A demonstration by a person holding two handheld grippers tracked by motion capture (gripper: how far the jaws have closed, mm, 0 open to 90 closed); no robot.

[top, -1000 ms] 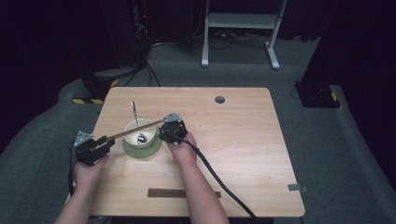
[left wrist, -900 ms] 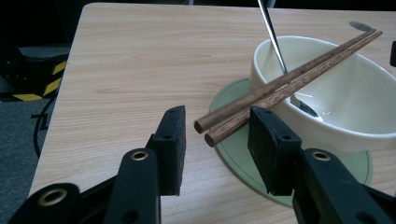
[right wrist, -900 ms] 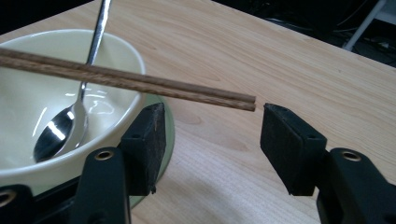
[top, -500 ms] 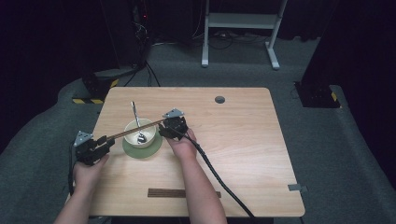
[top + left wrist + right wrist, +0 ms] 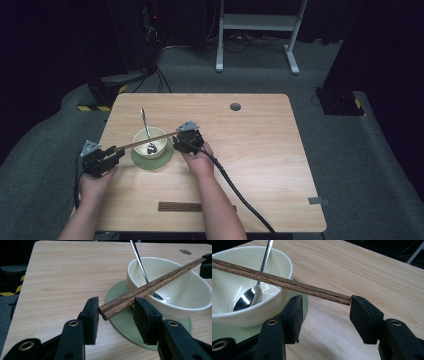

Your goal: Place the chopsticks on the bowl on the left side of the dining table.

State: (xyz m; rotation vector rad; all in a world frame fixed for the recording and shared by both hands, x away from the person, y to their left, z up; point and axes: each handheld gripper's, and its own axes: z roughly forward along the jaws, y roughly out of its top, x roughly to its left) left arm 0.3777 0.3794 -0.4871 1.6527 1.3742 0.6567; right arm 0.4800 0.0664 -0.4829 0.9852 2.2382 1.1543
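Observation:
A cream bowl (image 5: 140, 151) stands on a round green saucer (image 5: 152, 163) at the table's left, with a metal spoon (image 5: 145, 122) leaning in it. A pair of brown wooden chopsticks (image 5: 150, 141) lies across the bowl's rim. Their near end (image 5: 110, 310) sits between the pads of my left gripper (image 5: 102, 159), which is open around it. My right gripper (image 5: 187, 140) is open at the other end. Its jaws have just been closing, and the chopstick tip (image 5: 344, 299) meets the right-hand pad (image 5: 362, 315) while the other pad stays below the sticks.
A dark brown strip (image 5: 180, 206) lies near the table's front edge (image 5: 210, 231). A small round hole (image 5: 235, 106) sits at the back. The right gripper's cable (image 5: 240, 192) trails to the front over the bare right half of the table.

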